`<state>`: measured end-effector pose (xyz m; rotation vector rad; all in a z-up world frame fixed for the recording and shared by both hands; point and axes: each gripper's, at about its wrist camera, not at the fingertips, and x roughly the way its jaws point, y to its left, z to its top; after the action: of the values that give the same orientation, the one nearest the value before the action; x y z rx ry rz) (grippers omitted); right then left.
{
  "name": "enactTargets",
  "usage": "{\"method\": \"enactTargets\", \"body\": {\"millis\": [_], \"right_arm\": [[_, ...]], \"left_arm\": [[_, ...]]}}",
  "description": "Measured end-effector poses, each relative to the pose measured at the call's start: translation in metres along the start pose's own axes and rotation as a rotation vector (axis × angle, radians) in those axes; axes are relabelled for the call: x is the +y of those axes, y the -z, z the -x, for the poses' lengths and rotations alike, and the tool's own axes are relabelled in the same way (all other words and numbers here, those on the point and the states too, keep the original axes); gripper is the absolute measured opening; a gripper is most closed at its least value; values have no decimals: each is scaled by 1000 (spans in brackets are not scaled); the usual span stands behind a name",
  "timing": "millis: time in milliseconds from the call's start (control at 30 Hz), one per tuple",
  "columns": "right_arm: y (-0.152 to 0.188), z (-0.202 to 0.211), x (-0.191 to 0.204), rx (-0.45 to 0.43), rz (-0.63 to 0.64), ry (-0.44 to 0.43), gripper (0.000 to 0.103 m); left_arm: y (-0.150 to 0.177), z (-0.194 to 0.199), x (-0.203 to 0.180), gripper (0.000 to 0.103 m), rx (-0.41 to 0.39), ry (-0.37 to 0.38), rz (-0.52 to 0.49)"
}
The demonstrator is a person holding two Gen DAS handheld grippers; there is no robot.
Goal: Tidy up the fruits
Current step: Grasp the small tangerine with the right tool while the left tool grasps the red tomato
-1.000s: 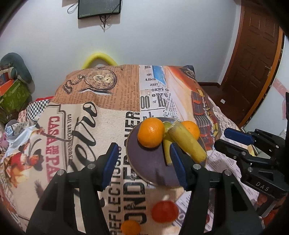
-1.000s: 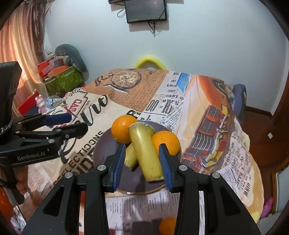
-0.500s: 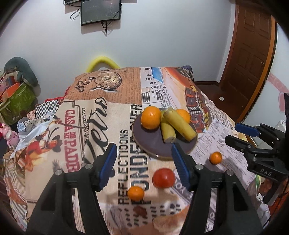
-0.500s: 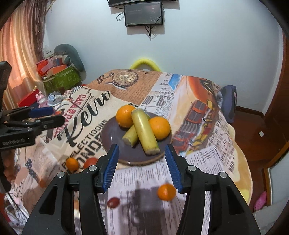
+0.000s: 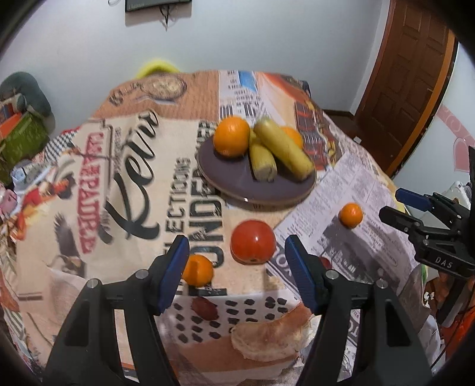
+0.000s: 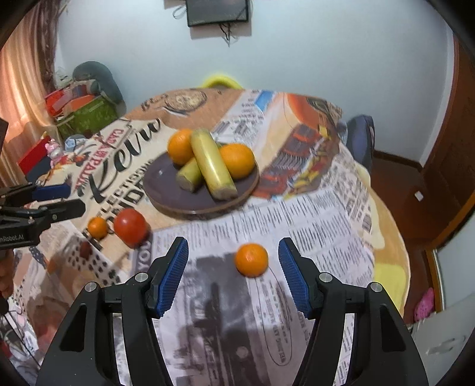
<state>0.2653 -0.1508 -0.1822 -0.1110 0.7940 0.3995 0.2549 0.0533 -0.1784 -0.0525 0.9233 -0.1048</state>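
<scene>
- Fruit on the dark round plate [image 5: 231, 185]: two large oranges, one at the left [image 5: 231, 140] and one at the right [image 6: 237, 160], and two yellow-green bananas, the longer one [image 6: 212, 163] lying across the shorter one [image 5: 261, 159].
- Loose fruit on the tablecloth [image 6: 311, 213]: one red tomato [image 5: 253, 241], and two small oranges, one just left of the tomato [image 5: 197, 270] and one well apart to the right [image 6: 251, 259] on the newsprint part.
- A small dark red fruit [image 5: 204, 307] lies nearer the table edge; what kind it is I cannot tell.
- Left gripper [image 5: 236, 273]: its jaws have just been opening and stand apart, holding nothing. In its view the tomato shows between the blue pads [image 5: 299, 276] and the left small orange sits beside the left pad, neither touched.
- Right gripper [image 6: 233, 276]: its jaws have just been opening and are released. The right small orange lies between them, untouched.
- Each gripper shows at the edge of the other's view, off to the side.
- Surface and room: a printed cloth with newspaper, clock and car motifs covers the table. Beyond it are a pale wall with a dark screen [image 6: 217, 12], a yellow chair back [image 6: 219, 80], a wooden door [image 5: 409, 77], a curtain [image 6: 20, 77] and piled boxes [image 6: 86, 112].
</scene>
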Motion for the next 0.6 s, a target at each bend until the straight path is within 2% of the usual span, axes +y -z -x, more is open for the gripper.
{"method": "enactTargets", "body": {"millis": [467, 600], "right_arm": [[18, -48, -14, 92, -43, -17, 59], [20, -58, -14, 106, -42, -27, 50]], "left_arm": [[5, -58, -8, 66, 71, 45, 20], [5, -68, -10, 65, 80, 43, 10]]}}
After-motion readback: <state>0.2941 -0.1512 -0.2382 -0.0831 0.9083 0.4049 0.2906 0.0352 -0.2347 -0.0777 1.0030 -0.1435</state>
